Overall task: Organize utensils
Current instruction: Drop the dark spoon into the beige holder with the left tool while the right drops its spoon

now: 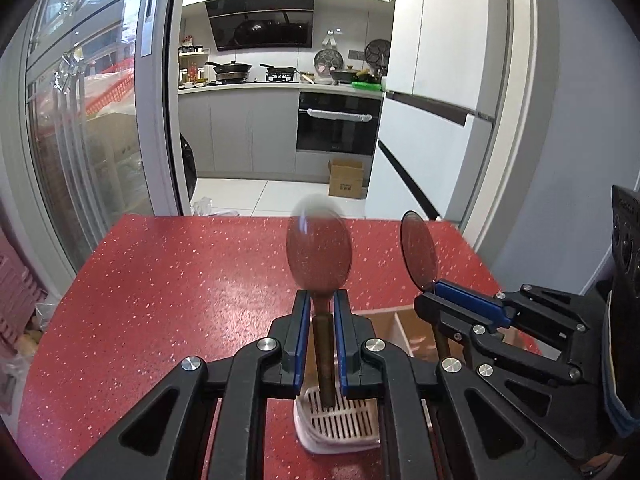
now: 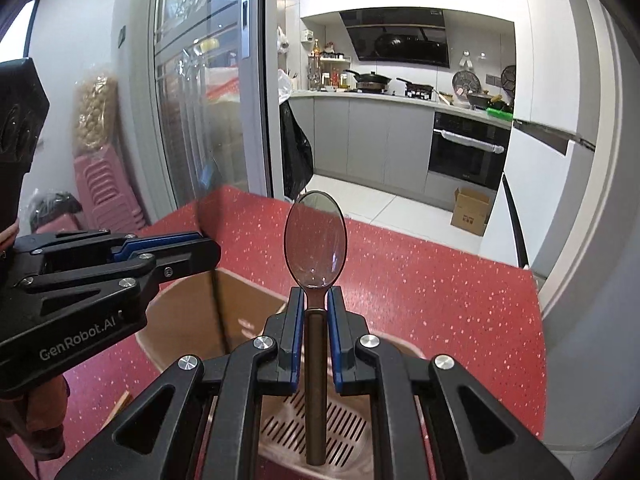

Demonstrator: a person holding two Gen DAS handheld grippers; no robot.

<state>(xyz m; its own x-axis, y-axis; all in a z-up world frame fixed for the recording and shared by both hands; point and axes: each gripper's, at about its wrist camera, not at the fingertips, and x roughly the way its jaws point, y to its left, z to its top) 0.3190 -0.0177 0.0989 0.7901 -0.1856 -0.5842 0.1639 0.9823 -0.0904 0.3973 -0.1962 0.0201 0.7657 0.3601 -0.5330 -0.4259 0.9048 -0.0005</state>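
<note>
Right now each gripper is clenched on its own spoon, both held upright, bowls up, above the red speckled bench [image 1: 160, 300]. L gripper [image 1: 320, 308] clamps a dark-handled spoon [image 1: 319, 246] just under its bowl, blue pads on both sides of the neck; bowl looks blurred in the left wrist view. R gripper [image 2: 314, 304] grips a second spoon [image 2: 315, 236] the same way, bowl sharp w/ a glint near its base. Below both handles sits a pale slotted drainer tray [image 2: 340, 428], inside a brown divided holder [image 2: 208, 312] resting on the bench; lower tip of the R spoon's handle hangs over the slots, can't tell if it touches. From the left wrist view the R gripper [image 1: 434, 289] shows off to the right, near but apart, w/ its spoon [image 1: 418, 254] edge-on. From the right wrist view the L gripper [image 2: 208, 248] shows at left, over the holder's far corner. Kitchen w/ oven [image 1: 338, 128] behind.
</note>
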